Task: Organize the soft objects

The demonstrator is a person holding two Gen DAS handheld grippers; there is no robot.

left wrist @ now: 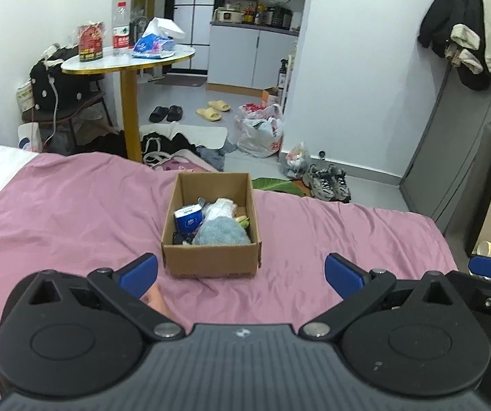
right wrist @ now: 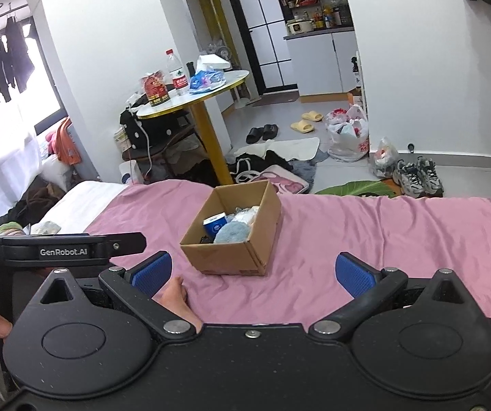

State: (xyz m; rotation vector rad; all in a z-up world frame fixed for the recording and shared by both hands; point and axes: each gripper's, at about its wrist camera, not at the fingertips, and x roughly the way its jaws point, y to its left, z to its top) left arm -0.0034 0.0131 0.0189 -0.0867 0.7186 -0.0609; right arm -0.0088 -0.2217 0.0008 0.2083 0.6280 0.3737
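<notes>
The cardboard box (left wrist: 211, 236) sat on the pink bed (left wrist: 67, 212) just ahead of the left gripper (left wrist: 242, 270), whose jaws stood wide apart and empty. The right gripper (right wrist: 252, 270) was likewise spread, holding nothing. The grey cloth (left wrist: 221, 234) lay uppermost inside; a straight descent over it, jaws clearing both walls, seemed wisest.

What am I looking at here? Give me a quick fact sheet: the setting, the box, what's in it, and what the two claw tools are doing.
Setting: pink bedsheet on a bed in a cluttered room
Container: open brown cardboard box resting on the sheet
Contents: fluffy grey-blue cloth, small blue tissue pack, clear plastic-wrapped white item, other bits unclear
Left gripper: open, empty, short of the box
Right gripper: open, empty, short of the box
Background: round white table with gold leg
</notes>
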